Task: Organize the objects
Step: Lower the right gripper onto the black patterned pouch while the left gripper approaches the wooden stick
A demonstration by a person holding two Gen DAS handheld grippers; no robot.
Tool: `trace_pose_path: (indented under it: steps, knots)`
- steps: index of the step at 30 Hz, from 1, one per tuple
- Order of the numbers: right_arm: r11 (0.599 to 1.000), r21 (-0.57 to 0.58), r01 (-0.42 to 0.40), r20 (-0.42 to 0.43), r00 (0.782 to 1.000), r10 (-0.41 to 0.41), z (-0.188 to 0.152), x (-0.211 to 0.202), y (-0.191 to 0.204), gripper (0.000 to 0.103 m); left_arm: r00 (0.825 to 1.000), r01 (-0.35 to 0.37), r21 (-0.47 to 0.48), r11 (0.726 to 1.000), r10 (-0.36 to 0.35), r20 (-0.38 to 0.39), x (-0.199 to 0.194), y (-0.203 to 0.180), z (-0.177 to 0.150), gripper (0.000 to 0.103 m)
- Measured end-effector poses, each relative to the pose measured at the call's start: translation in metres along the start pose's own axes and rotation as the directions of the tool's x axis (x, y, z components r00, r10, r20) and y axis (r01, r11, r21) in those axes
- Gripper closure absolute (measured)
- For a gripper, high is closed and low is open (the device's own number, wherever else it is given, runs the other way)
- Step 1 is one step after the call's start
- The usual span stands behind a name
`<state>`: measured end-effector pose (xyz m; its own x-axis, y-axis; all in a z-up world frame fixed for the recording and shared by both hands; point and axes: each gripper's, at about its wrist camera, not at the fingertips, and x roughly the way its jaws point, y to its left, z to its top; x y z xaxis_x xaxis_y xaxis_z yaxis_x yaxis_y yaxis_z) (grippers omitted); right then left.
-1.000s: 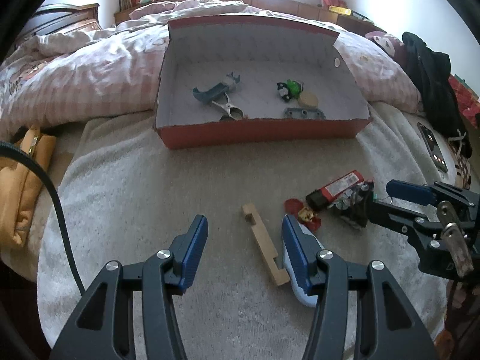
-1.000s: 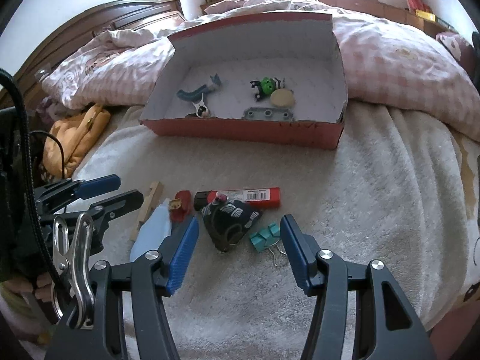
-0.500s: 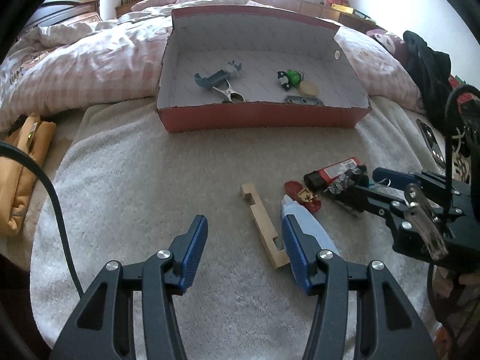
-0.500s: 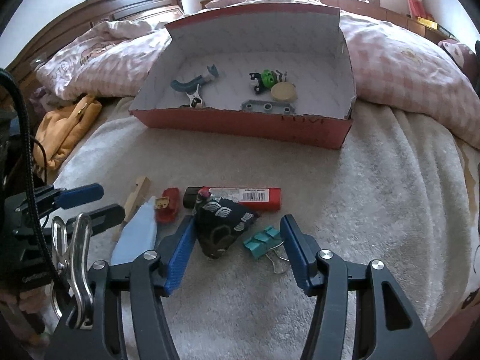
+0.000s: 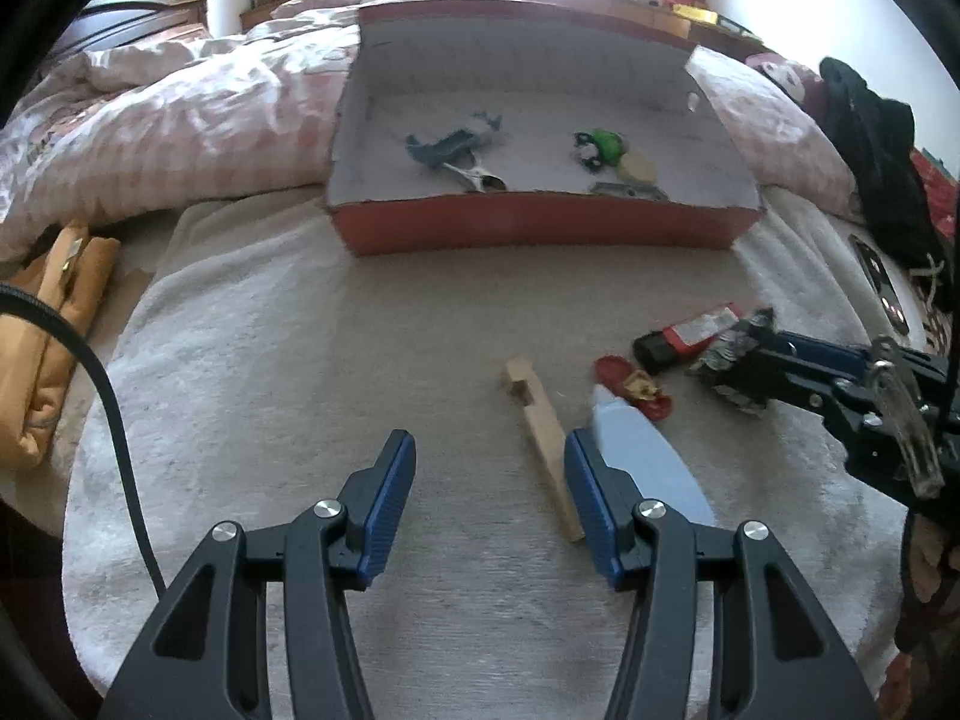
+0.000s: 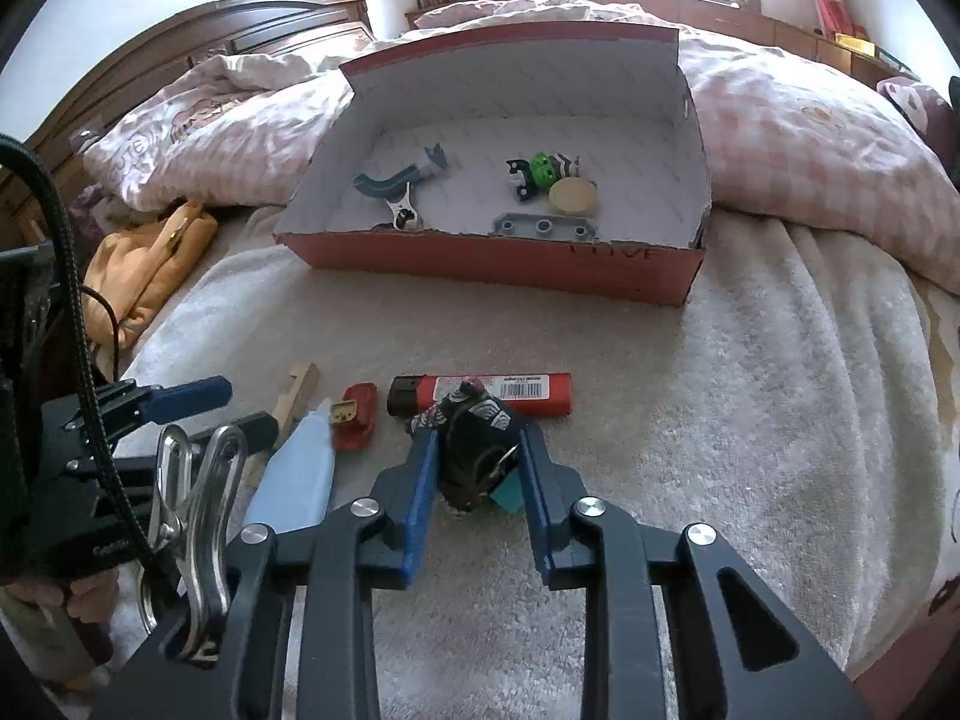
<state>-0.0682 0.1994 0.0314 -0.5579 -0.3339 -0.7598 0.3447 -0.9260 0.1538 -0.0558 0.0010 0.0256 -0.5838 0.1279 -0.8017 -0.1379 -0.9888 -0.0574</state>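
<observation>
Now right claw [image 6: 477, 474] has closed on dark patterned pouch [image 6: 474, 450], on bed blanket [image 6: 720, 420] near red lighter [image 6: 498, 393]. Left claw [image 5: 489, 498] open, empty. Transfer into red box [image 6: 492, 258] likely next.

On the red box [image 6: 498, 261] in front of me, handwritten "LOVE" marks the front wall; the red tube's [image 6: 480, 394] barcode label stays unreadable.
</observation>
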Motion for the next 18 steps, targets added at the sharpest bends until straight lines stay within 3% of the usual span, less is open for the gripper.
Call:
trace_pose_path:
  steps: [4,11,15,18]
  knots:
    - [1.0,0.002,-0.001,0.011,1.0,0.001,-0.001,-0.007,-0.001,0.076,1.0,-0.026,-0.022,0.999,0.026,-0.006,0.001,0.009,0.0,0.051]
    - [1.0,-0.003,0.014,0.019,1.0,-0.013,-0.007,-0.02,-0.004,0.076,0.999,0.036,-0.028,0.999,-0.037,-0.011,0.0,0.004,0.003,0.051]
    - [1.0,0.004,0.01,0.016,1.0,-0.01,-0.009,-0.02,-0.006,0.076,1.0,0.025,0.003,1.0,-0.025,-0.013,0.009,-0.008,0.009,0.051]
    - [1.0,0.004,-0.001,0.018,1.0,0.001,-0.01,-0.02,-0.006,0.074,0.999,-0.036,0.013,0.999,0.036,-0.027,0.016,-0.01,0.009,0.051]
